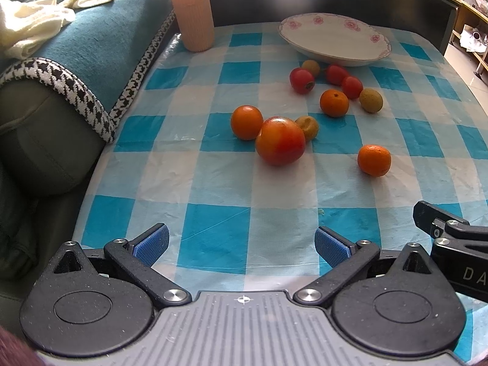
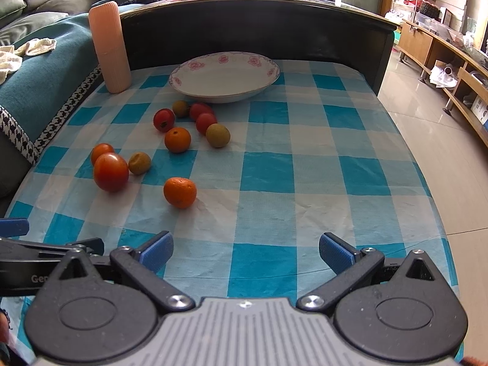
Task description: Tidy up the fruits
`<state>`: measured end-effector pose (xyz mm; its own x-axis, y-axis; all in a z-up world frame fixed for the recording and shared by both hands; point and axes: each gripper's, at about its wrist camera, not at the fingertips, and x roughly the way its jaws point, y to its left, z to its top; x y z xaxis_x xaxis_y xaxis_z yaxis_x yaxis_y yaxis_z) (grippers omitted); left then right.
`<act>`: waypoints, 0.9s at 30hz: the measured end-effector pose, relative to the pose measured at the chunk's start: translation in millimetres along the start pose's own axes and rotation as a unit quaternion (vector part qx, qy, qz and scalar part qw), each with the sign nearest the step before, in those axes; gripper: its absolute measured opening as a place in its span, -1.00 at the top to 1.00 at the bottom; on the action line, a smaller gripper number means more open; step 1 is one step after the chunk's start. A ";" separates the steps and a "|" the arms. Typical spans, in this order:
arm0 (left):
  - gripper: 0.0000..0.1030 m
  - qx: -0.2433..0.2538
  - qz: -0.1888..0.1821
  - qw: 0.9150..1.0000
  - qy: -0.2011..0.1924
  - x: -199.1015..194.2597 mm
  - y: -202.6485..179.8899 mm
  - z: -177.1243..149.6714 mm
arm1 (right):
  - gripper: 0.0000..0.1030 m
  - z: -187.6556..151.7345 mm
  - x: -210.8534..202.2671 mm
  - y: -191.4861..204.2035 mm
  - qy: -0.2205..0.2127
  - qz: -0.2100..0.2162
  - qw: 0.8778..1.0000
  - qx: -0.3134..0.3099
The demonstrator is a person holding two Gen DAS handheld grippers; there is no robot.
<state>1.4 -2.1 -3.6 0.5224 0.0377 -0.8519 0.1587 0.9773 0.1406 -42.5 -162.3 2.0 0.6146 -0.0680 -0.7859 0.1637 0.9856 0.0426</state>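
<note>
Several fruits lie loose on the blue checked tablecloth (image 1: 213, 238): a large tomato (image 1: 280, 145) (image 2: 110, 171), oranges (image 1: 374, 160) (image 2: 180, 192), small red tomatoes (image 1: 301, 80) (image 2: 163, 119) and brownish longans (image 1: 371, 100) (image 2: 217, 135). A white flowered plate (image 1: 335, 41) (image 2: 225, 76) stands empty at the back. My left gripper (image 1: 242, 245) is open and empty near the front edge, well short of the large tomato. My right gripper (image 2: 245, 254) is open and empty, beside the left one (image 2: 13, 227).
A tall peach ribbed cylinder (image 1: 192, 9) (image 2: 109, 48) stands at the back left corner. A teal-covered sofa (image 1: 91, 39) borders the table's left side. A dark raised panel (image 2: 259, 27) runs behind the plate. Tiled floor (image 2: 427, 128) lies to the right.
</note>
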 end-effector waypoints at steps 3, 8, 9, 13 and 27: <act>-0.99 -0.001 0.000 1.000 0.000 0.0 0.4 0.3 | -1.00 0.6 0.4 0.4 0.000 0.001 1.000 0.001; -0.99 -0.003 0.000 1.000 0.002 0.5 1.1 0.7 | -1.00 1.7 0.5 0.4 0.001 0.002 1.000 0.001; -0.99 -0.004 0.000 1.000 0.002 0.7 1.4 1.1 | -1.00 1.5 0.4 0.5 0.001 0.002 1.000 0.001; -0.99 -0.006 0.001 1.000 0.003 1.2 2.3 1.7 | -1.00 2.9 -0.3 1.3 0.000 0.004 1.000 0.002; -0.99 -0.008 0.005 1.000 -0.001 2.5 8.2 4.9 | -0.93 11.2 2.8 8.0 0.000 0.016 1.000 -0.012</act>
<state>8.0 5.0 -2.1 0.5259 0.0466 -0.8493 0.1396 0.9802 0.1402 -30.8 -156.4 7.1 0.6193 -0.0359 -0.7843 0.1249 0.9907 0.0533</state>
